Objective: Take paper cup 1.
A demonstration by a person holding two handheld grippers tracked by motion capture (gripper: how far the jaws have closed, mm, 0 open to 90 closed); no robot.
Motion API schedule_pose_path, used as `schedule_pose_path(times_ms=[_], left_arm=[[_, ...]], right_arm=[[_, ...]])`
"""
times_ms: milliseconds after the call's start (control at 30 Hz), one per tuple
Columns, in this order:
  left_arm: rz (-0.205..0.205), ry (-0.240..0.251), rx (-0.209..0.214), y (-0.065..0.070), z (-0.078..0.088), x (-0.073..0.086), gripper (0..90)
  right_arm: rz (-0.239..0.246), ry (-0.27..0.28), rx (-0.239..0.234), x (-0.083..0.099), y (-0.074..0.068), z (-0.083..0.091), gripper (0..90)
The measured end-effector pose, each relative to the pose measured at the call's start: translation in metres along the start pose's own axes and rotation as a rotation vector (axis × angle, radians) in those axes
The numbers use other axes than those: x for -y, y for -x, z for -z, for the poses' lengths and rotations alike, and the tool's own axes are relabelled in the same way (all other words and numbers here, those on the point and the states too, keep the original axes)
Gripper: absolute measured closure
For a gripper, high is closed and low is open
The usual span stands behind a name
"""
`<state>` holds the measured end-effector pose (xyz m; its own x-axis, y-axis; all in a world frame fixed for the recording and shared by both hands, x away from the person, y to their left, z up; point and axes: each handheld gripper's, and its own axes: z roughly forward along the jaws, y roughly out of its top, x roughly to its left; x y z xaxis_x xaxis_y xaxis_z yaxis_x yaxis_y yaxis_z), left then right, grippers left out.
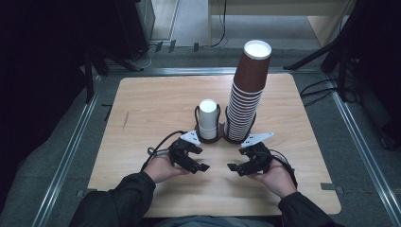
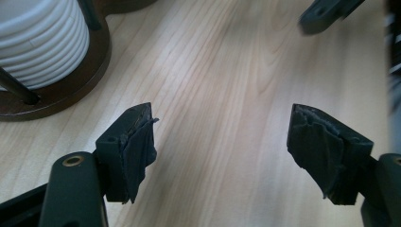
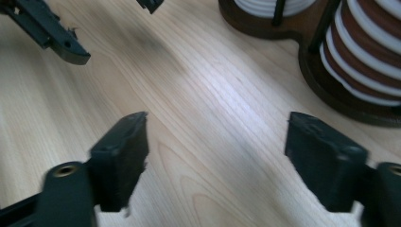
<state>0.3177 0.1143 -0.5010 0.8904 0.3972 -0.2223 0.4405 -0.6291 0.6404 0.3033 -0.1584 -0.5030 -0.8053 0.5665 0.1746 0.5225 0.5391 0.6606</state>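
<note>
Both forearms sit low at the near desk point(image 1: 142, 99) edge; left hand-held gripper point(image 1: 201, 166) and right hand-held gripper point(image 1: 232, 167) are released, grasping nothing. I judge this pre-reach: next I approach the white cup stack point(image 1: 207, 119) or brown cup stack point(image 1: 246, 94) in the holder point(image 1: 222, 138) just beyond.

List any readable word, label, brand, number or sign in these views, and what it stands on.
None: the white cups, the brown cups, their dark holder, the wooden table and both grippers, left and right, carry no readable print or mark.
</note>
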Motion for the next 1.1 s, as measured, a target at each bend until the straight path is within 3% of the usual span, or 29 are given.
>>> schedule_pose_path(times_ms=[100, 167, 333, 633, 833, 1100], left_arm=[[-0.018, -0.021, -0.008, 0.001, 0.004, -0.001, 31.7], [-0.019, -0.015, -0.006, 0.001, 0.007, -0.002, 32.3], [-0.001, 0.001, -0.003, -0.004, 0.014, -0.002, 33.6], [0.026, 0.008, 0.005, -0.017, 0.025, -0.002, 35.4], [0.044, 0.014, -0.005, -0.024, 0.027, -0.001, 35.5], [0.039, 0.039, -0.003, -0.029, 0.035, -0.001, 33.5]], right_arm=[[-0.005, 0.001, -0.031, -0.002, 0.0, 0.0, 39.0], [-0.005, -0.008, -0.031, -0.003, 0.001, -0.001, 40.1], [-0.025, -0.009, -0.032, -0.008, 0.003, -0.003, 44.8], [-0.06, 0.007, -0.074, -0.02, 0.007, -0.009, 58.2], [-0.043, -0.01, -0.08, -0.019, 0.005, -0.019, 57.1], [-0.022, 0.005, -0.076, -0.022, 0.002, -0.025, 64.9]])
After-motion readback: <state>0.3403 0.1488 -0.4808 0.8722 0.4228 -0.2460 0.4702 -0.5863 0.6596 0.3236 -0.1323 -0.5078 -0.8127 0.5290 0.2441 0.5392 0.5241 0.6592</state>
